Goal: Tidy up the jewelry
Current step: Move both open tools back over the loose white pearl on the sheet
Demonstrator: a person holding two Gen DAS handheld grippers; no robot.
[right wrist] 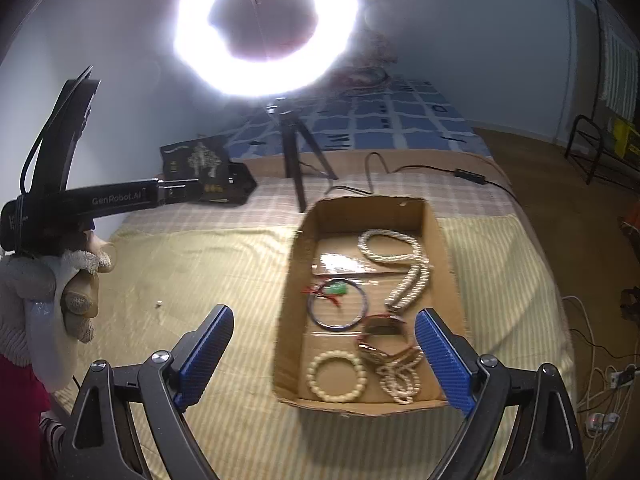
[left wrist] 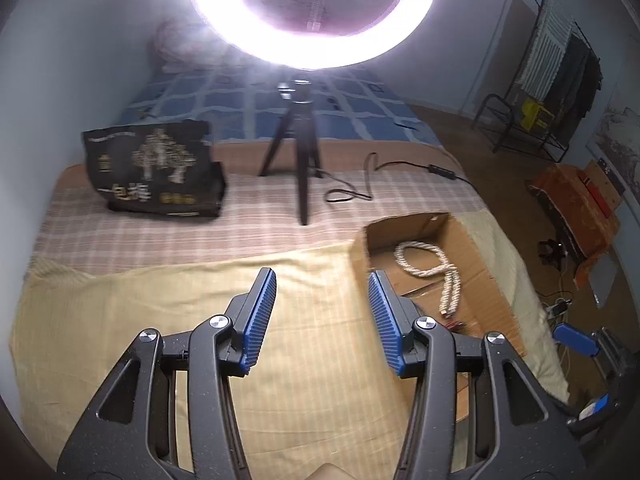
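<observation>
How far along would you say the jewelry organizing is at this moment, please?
It looks nearly done. The pearl necklace, dark bangle, bead bracelet and beaded strands already lie in the cardboard box. Nothing is in hand: the left claw and right claw are both open. Only a tiny white speck remains on the yellow cloth.

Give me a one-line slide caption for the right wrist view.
Open right gripper hovers over a shallow brown cardboard box holding a long cream bead necklace, round cream bead bracelet and thin dark hoop.
</observation>
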